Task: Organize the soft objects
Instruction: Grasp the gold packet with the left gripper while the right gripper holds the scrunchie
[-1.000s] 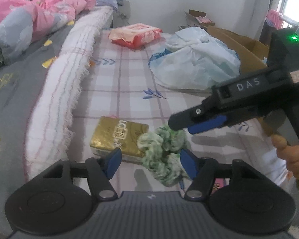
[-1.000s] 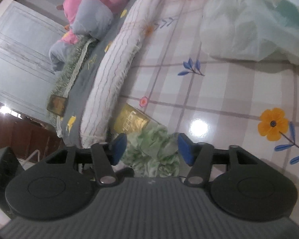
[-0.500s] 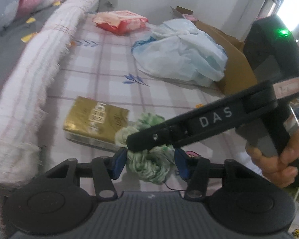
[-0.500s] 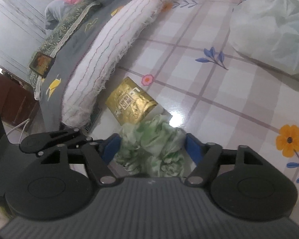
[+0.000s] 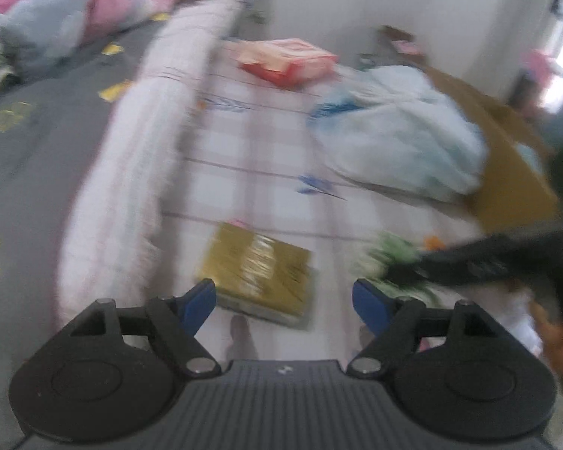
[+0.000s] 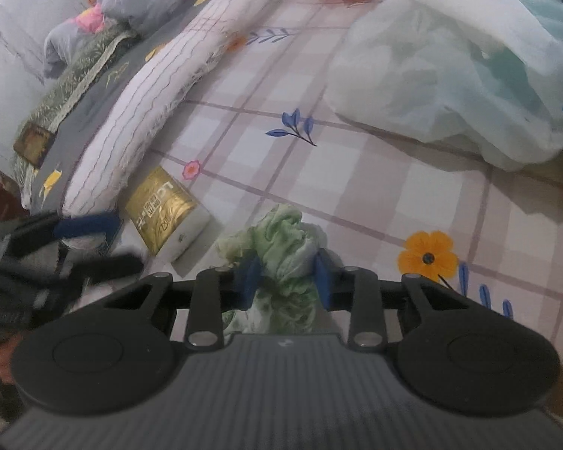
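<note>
Right gripper [image 6: 284, 275]: jaws closing, blue pads already pressing into both sides of the crumpled green-and-white fabric bundle [image 6: 283, 247]. The bundle sits on the checked, flower-printed bed sheet [image 6: 375, 187], just right of the flat gold foil-wrapped packet [image 6: 165, 210], and bulges up out of the pinch. In the left wrist view the same bundle [image 5: 390, 251] shows at the tip of the right gripper's black arm, badly blurred.

Left gripper [image 5: 284, 302]: jaws opening, standing wide, nothing between them. The gold packet [image 5: 259, 268] lies just beyond the tips, not touched. The right view shows this gripper low at the left, clear of the bundle.

How I would do this step well:
- Finish the squeeze before lifting. Cloth compresses, so I judge the hold secure only once the pads stop sinking in (loose folds hang below the pads and could slip out).
- Lift straight up first, so trailing fabric does not drag across the gold packet and shift it.
- Keep the left gripper apart and out of the lift path; its tips are near the packet.
- Where the bundle should go I cannot tell. The large translucent white plastic bag [image 6: 458, 63] and the brown cardboard box [image 5: 514, 172] behind it are candidates (a guess only).

Risk: a grip on the outer layer alone, letting the bundle unroll.
</note>
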